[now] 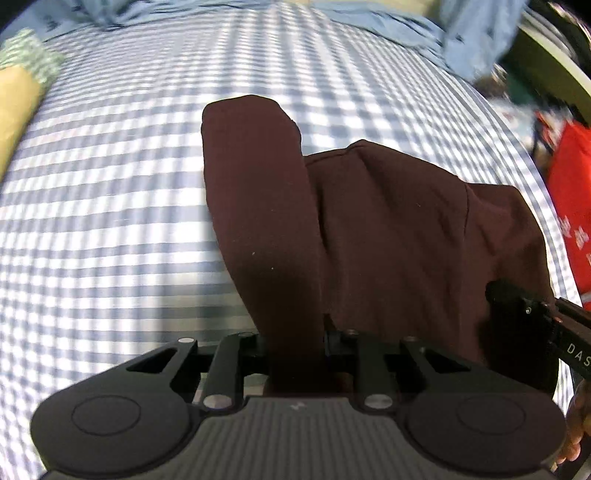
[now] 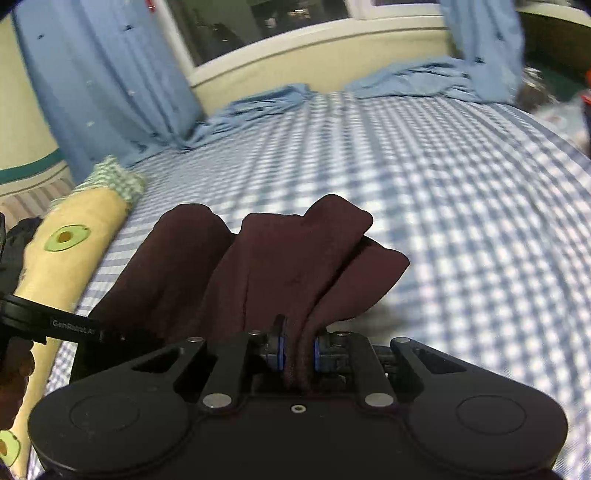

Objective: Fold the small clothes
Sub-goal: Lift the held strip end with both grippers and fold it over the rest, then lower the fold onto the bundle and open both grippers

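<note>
Maroon garment [image 2: 280,266] | both grippers' jaws pinch near edge | checked bedsheet [image 2: 461,192]

Bed sheet [image 2: 424,177], blue-and-white gingham, fills centre frame. Blue curtains [image 2: 96,85], upper left and upper right, pooling on the sheet. Dark window [image 2: 258,22] with cream sill, top centre. Yellow avocado-print bolster [image 2: 70,251], left edge.
</note>
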`<state>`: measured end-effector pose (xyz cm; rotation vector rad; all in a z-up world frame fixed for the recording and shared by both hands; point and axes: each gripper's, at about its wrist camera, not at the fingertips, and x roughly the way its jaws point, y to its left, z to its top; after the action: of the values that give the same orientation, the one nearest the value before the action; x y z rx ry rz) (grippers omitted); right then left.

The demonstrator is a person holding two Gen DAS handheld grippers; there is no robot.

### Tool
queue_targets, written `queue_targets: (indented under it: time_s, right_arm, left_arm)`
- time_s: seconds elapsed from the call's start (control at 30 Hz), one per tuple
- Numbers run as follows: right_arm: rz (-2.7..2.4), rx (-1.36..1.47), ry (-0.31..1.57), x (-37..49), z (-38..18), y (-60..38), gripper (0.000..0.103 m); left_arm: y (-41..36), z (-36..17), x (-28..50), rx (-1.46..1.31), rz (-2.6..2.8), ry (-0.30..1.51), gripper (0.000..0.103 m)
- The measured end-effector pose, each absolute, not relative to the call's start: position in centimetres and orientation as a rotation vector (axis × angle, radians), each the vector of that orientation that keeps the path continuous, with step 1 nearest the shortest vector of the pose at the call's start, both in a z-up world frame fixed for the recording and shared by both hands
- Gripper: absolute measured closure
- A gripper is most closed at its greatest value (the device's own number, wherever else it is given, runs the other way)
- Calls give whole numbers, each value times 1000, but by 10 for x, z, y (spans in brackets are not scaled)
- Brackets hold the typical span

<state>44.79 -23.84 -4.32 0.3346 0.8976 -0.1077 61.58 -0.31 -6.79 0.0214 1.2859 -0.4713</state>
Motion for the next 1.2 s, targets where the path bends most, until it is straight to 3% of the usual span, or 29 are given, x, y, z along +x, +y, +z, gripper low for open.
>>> queue_targets:
  time_s: [0.33,0.7,0.83,0.97,1.0,1.07,1.2]
  right_arm:
    - [-26,370,912,502,-64,-159,89]
    - [-109,325,1037,520,-105,-131,86]
    - [-209,335,1098,509,-119,-143,61]
    - [-249,347,1109,495,-122,-152,33]
    - [-252,350,1111,493,-123,-153,31]
    - [-261,345,1106,487,-123,-152,21]
    - [-288,333,1061,490,-120,-153,16]
  left_arm:
    - [76,-72,641,14,-353,1292,80]
    - [84,-117,658,-10,-389,1369,79]
    - [89,-136,657,-12,-376,1392,67]
    - [98,-144,650,-56,-351,1423,45]
    - [100,-148,651,-64,-343,1432,43]
    - [100,-151,651,-78,-329,1465,25]
    - [106,-149,642,-112,-291,1509,20]
